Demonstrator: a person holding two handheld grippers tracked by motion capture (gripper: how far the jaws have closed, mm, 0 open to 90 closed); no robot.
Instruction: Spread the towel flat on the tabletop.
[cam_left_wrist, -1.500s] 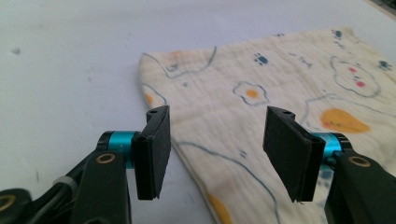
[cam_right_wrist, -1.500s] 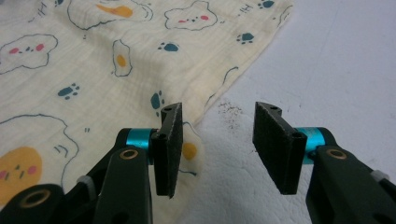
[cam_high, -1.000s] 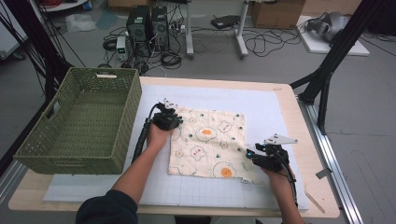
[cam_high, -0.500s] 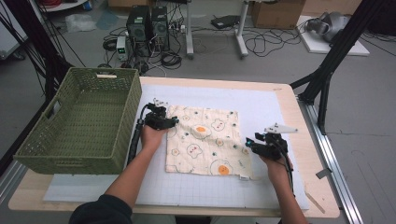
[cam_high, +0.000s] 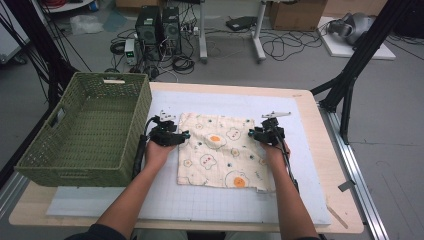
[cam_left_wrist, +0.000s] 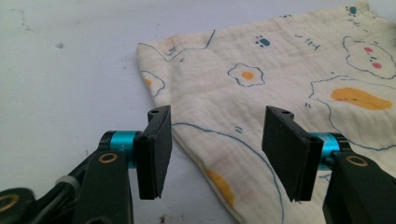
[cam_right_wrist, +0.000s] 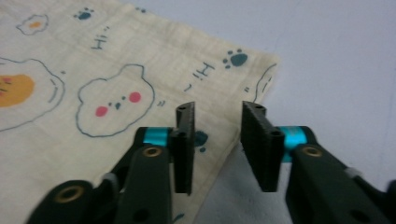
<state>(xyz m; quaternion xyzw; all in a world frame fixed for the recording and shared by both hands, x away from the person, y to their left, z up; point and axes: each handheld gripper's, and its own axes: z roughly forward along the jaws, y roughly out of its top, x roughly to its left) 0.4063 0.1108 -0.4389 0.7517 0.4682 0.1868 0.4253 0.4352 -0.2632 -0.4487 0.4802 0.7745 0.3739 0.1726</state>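
1. Left tool (cam_high: 172, 135): jaws apart, just been opening; cloth (cam_high: 222, 152) edge lies below the gap, pads clear of it. Sits at the cloth's far-left corner.
2. Right tool (cam_high: 265, 134): jaws just been closing, narrow gap left, pads not pressing on anything. The cloth's right edge runs under the gap, near its far-right corner.
3. Cloth: cream, egg and bear print, spread flat on the white mat (cam_high: 300, 165), mid worktop (cam_high: 327, 150), between both tools.
4. Green woven basket (cam_high: 85, 132) at left, just beside the left tool, apart from the cloth.
5. Person's forearms come in from the near edge.
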